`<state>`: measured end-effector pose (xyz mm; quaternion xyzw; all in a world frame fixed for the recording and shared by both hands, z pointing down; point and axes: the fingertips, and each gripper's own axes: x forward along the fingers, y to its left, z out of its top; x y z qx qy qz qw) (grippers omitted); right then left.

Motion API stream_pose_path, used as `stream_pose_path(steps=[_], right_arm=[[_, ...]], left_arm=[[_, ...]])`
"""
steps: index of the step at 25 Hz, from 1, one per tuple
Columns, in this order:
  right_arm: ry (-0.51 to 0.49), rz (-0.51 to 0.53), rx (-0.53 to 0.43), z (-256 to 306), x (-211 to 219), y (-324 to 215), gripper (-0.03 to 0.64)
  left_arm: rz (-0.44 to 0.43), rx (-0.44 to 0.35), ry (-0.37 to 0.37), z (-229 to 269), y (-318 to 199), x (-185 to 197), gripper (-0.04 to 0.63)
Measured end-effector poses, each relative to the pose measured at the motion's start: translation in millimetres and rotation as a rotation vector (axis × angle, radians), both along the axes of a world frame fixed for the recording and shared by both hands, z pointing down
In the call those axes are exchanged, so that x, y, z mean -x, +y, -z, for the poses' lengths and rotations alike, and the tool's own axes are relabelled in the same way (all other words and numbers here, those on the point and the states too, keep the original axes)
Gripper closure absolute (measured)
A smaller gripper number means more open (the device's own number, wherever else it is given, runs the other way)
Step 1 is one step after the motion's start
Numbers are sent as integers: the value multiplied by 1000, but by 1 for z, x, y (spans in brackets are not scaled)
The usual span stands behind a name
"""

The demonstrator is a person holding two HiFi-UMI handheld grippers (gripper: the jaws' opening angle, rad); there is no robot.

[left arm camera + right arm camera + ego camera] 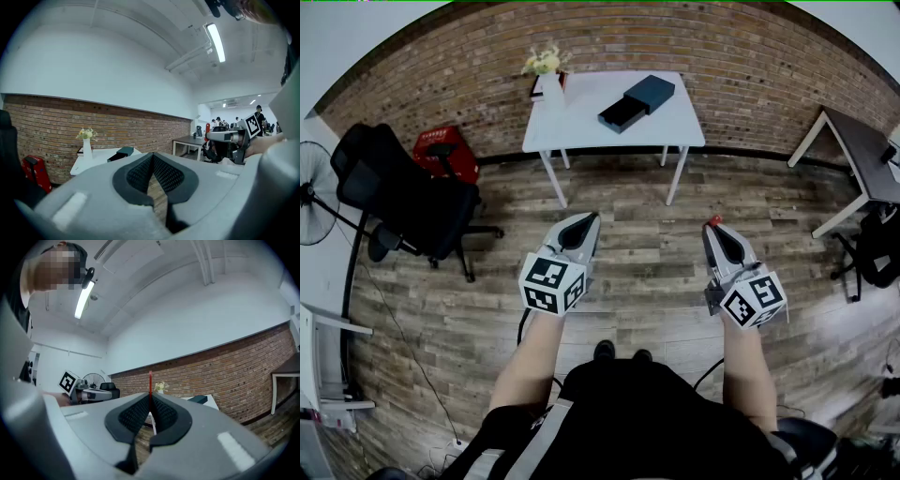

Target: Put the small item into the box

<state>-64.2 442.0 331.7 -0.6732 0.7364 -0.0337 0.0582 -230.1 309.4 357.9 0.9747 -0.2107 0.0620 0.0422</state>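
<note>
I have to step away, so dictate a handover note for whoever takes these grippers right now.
Left gripper: shut, nothing in it.
Right gripper: shut on the thin red item, tip poking past the jaws.
The dark box sits on the white table by the brick wall, drawer slid partly out, well ahead of both grippers.
Done: item in hand.
Left: walk over, put the item in the box.

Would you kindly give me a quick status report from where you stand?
Left hand-held gripper shut, empty. Right hand-held gripper shut on small red item. Box open on white table ahead, nothing between.
</note>
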Motion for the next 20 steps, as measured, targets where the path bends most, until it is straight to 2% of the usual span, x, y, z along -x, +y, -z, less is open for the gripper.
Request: stream_pose_path(steps=[6,10,14,20], right_arm=[[-4,13,2,-2,-2,8,607],[-33,9,-19,7,-8,16,607],[-10,28,-31,10,-15,32,606],[-60,42,-48,13,-32,53,604]], left_arm=[[19,7,8,-1,5,-2,588],[73,43,46,1,7,-4,588],[43,42,44,1,24,-18,588],[36,52,44,-2,40,-38,588]])
